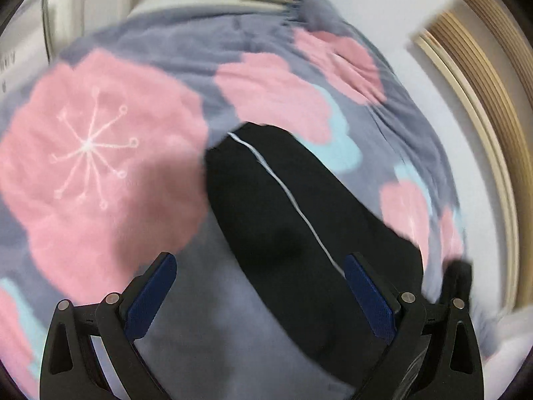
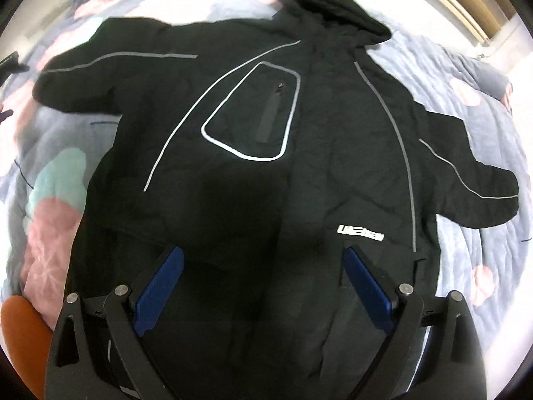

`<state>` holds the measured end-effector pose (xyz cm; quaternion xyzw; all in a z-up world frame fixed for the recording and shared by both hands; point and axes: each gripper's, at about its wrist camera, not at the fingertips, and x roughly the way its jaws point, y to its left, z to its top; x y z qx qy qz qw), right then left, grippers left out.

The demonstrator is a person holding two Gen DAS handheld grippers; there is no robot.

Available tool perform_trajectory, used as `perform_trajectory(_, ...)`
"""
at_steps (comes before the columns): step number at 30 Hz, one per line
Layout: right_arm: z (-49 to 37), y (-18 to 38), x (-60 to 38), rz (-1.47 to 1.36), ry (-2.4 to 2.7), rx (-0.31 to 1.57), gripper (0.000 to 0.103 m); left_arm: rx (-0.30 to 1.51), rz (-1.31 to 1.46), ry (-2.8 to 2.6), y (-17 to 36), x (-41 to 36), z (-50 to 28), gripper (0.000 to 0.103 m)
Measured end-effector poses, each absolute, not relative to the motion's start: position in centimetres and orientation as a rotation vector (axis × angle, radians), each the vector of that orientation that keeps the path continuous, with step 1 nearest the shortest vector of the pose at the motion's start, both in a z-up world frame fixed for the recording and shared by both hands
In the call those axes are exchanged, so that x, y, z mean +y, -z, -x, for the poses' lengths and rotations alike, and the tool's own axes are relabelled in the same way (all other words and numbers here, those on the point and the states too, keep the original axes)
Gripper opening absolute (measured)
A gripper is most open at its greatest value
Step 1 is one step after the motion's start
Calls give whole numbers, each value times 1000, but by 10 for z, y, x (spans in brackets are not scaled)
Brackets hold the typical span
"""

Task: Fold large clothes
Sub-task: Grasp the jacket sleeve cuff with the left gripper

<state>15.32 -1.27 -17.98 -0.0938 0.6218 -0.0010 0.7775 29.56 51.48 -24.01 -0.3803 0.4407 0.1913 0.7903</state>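
A black hooded jacket (image 2: 266, 180) with grey piping lies spread face up on a flowered blanket (image 2: 50, 180), hood at the far end, both sleeves out to the sides. My right gripper (image 2: 263, 263) is open and empty, hovering over the jacket's lower front near the white logo (image 2: 361, 234). In the blurred left wrist view a black sleeve (image 1: 286, 220) with a white stripe lies on the blanket (image 1: 100, 153). My left gripper (image 1: 260, 270) is open above the sleeve, holding nothing.
The grey blanket with pink and teal flowers covers a bed. A wooden frame (image 1: 483, 106) runs along the right side. An orange object (image 2: 20, 333) sits at the lower left of the right wrist view. White furniture (image 1: 40, 33) stands at the far left.
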Motion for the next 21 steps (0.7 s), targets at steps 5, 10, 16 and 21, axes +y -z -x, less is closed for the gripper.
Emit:
perform_trajectory(5,-156,195,5,262,-21,1371,98,968,828,-438,276,543,-319,101)
perform_trajectory(10,-159,206,15,291,-37,1395,98,977,825,-425,300,554,-339,101)
perform_trajectory(16,-162,210,20,297,-46,1405,98,978,832,-393,316,562,-352,64)
perform_trajectory(21,-161,212,17,277,-42,1416,98,950,730,-339,296,547,-354,15)
